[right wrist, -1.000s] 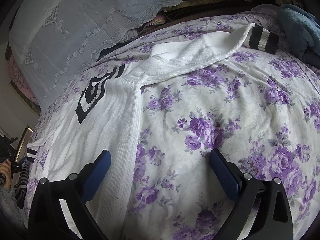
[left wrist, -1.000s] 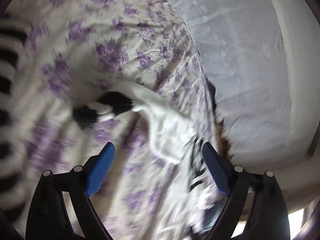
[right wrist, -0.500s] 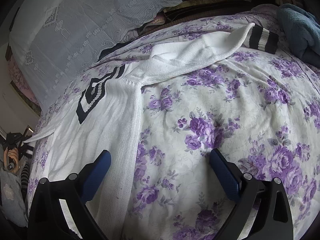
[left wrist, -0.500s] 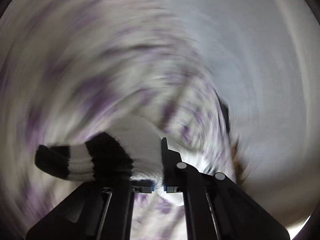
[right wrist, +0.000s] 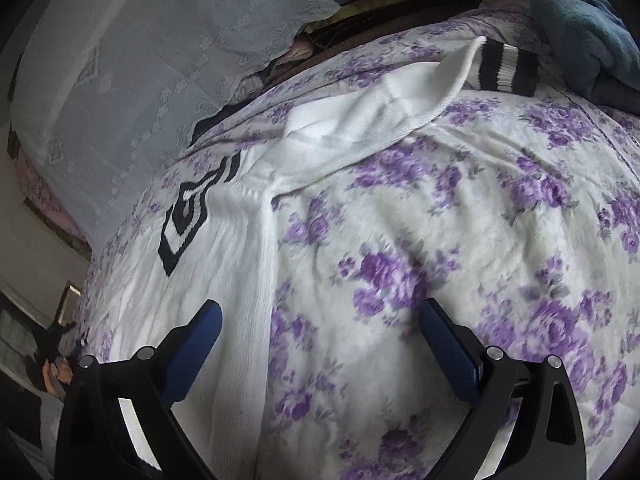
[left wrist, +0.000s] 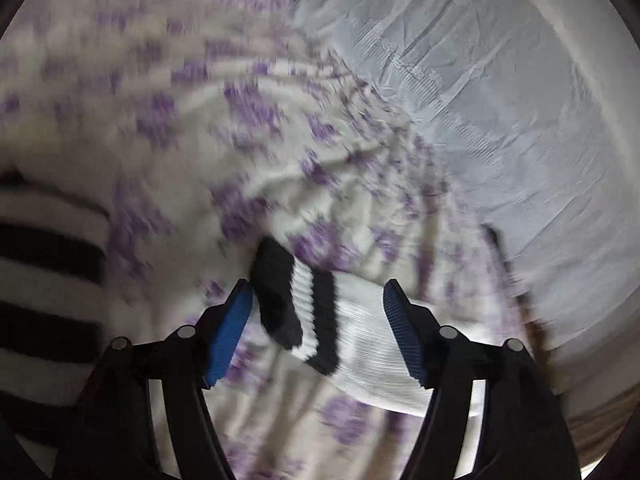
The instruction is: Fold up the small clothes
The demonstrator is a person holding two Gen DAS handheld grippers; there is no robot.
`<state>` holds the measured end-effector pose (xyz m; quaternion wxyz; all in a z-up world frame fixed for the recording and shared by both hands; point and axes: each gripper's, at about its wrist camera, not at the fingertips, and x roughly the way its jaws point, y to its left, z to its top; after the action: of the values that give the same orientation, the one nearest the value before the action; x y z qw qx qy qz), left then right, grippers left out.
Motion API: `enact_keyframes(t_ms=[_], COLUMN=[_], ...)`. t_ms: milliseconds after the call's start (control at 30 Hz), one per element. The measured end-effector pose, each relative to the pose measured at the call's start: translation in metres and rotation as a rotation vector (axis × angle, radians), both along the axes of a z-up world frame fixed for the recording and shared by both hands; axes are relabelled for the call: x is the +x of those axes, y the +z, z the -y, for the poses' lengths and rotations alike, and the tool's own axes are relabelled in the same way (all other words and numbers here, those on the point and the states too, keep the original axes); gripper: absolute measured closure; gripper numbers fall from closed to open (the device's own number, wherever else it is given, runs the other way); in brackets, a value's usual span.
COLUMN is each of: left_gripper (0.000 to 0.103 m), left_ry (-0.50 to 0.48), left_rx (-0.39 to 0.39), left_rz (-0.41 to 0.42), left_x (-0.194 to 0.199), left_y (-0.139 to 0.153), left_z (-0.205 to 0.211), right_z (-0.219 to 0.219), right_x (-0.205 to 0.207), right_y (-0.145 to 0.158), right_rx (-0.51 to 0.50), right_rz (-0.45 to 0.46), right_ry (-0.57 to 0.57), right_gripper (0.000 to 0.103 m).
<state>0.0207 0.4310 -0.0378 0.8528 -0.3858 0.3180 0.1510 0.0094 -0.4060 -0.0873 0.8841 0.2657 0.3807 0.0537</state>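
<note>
A white knit sweater with a black-and-white striped V-neck lies flat on a purple-flowered bedspread. Its one sleeve stretches to the back right and ends in a striped cuff. In the left wrist view the other sleeve's black-and-white striped cuff lies on the bedspread between the open blue pads of my left gripper; the pads stand apart from it. My right gripper is open and empty, low over the sweater's side edge.
A pale lace cover lies along the far side of the bed. A blue towel sits at the back right corner. A black-and-white striped cloth shows at the left edge of the left wrist view.
My left gripper, open a second ago, shut on the striped cuff half a second ago and lifted it. It is now open with the cuff lying between the pads. The right gripper stayed put.
</note>
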Motion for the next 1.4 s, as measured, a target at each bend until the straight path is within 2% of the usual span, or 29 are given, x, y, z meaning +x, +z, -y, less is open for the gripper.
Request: enact_keyframes(t_ms=[133, 200, 233, 267, 333, 367, 467, 533, 600, 767, 800, 833, 900, 933, 967, 1000, 1033, 1067, 1100, 1133, 1167, 1200, 1233, 1267, 1367, 1400], left_gripper=[0.034, 0.034, 0.032, 0.030, 0.017, 0.013, 0.009, 0.006, 0.004, 0.004, 0.005, 0.005, 0.005, 0.005, 0.005, 0.005, 0.005, 0.005, 0.005, 0.005, 0.005, 0.005, 0.005, 0.005, 0.005, 0.005], left_ry=[0.059, 0.107, 0.132, 0.144, 0.172, 0.190, 0.190, 0.191, 0.195, 0.091, 0.069, 0.041, -0.016, -0.050, -0.075, -0.104, -0.135, -0.184, -0.217, -0.246, -0.272, -0.289, -0.305, -0.326, -0.371, -0.387], left_rx=[0.180, 0.236, 0.260, 0.272, 0.312, 0.344, 0.408, 0.410, 0.369, 0.169, 0.151, 0.138, 0.145, 0.163, 0.179, 0.197, 0.217, 0.249, 0.277, 0.309, 0.354, 0.386, 0.406, 0.418, 0.454, 0.475], left_rz=[-0.032, -0.029, -0.018, -0.015, -0.007, -0.003, 0.040, 0.058, 0.074, 0.032, 0.026, 0.020, 0.006, 0.001, -0.002, -0.002, -0.001, -0.006, -0.015, -0.028, -0.050, -0.065, -0.074, -0.077, -0.034, -0.021], left_x=[-0.009, -0.011, -0.017, -0.019, -0.023, -0.028, -0.039, -0.044, -0.043, -0.014, -0.007, 0.001, 0.019, 0.029, 0.036, 0.041, 0.046, 0.053, 0.057, 0.061, 0.064, 0.066, 0.067, 0.067, 0.065, 0.065], left_y=[0.013, 0.009, 0.016, 0.016, 0.021, 0.027, 0.044, 0.051, 0.053, 0.038, 0.035, 0.033, 0.029, 0.028, 0.027, 0.026, 0.025, 0.023, 0.021, 0.018, 0.013, 0.010, 0.008, 0.007, 0.017, 0.022], left_z=[0.017, 0.020, 0.022, 0.024, 0.026, 0.030, 0.047, 0.055, 0.059, 0.069, 0.075, 0.082, 0.103, 0.117, 0.128, 0.139, 0.150, 0.164, 0.174, 0.183, 0.193, 0.198, 0.203, 0.209, 0.225, 0.232], right_z=[0.046, 0.070, 0.081, 0.090, 0.103, 0.108, 0.128, 0.145, 0.158, 0.180, 0.179, 0.178, 0.173, 0.162, 0.152, 0.145, 0.146, 0.152, 0.161, 0.172, 0.179, 0.189, 0.197, 0.200, 0.185, 0.172], right_x=[0.027, 0.041, 0.048, 0.055, 0.069, 0.076, 0.096, 0.112, 0.126, 0.158, 0.159, 0.160, 0.155, 0.146, 0.140, 0.135, 0.134, 0.134, 0.134, 0.132, 0.130, 0.127, 0.120, 0.111, 0.084, 0.081], right_y=[0.015, 0.017, 0.015, 0.011, 0.002, -0.002, -0.005, -0.009, -0.012, -0.024, -0.021, -0.018, 0.000, 0.023, 0.041, 0.055, 0.058, 0.052, 0.040, 0.020, 0.006, -0.005, -0.004, 0.004, 0.030, 0.039], right_rx=[0.016, 0.027, 0.037, 0.059, 0.122, 0.145, 0.268, 0.382, 0.446, 0.502, 0.485, 0.461, 0.378, 0.246, 0.123, 0.010, -0.042, -0.070, -0.107, -0.152, -0.153, -0.100, -0.026, -0.006, -0.068, -0.103], right_rz=[0.003, -0.002, -0.012, -0.027, -0.048, -0.056, -0.015, 0.003, 0.011, -0.019, -0.014, 0.007, 0.144, 0.258, 0.318, 0.333, 0.302, 0.230, 0.130, 0.004, -0.053, -0.079, -0.050, -0.034, 0.058, 0.095], right_ry=[-0.166, -0.239, -0.275, -0.304, -0.332, -0.342, -0.398, -0.428, -0.473, -0.540, -0.549, -0.542, -0.485, -0.450, -0.416, -0.392, -0.390, -0.412, -0.469, -0.547, -0.578, -0.583, -0.609, -0.659, -0.776, -0.775], right_gripper=[0.005, 0.009, 0.011, 0.012, 0.018, 0.018, 0.019, 0.019, 0.019, 0.021, 0.046, 0.088, 0.088, 0.088, 0.088, 0.086, 0.079, 0.073, 0.053, 0.044, 0.045, 0.050, 0.051, 0.051, 0.053, 0.053])
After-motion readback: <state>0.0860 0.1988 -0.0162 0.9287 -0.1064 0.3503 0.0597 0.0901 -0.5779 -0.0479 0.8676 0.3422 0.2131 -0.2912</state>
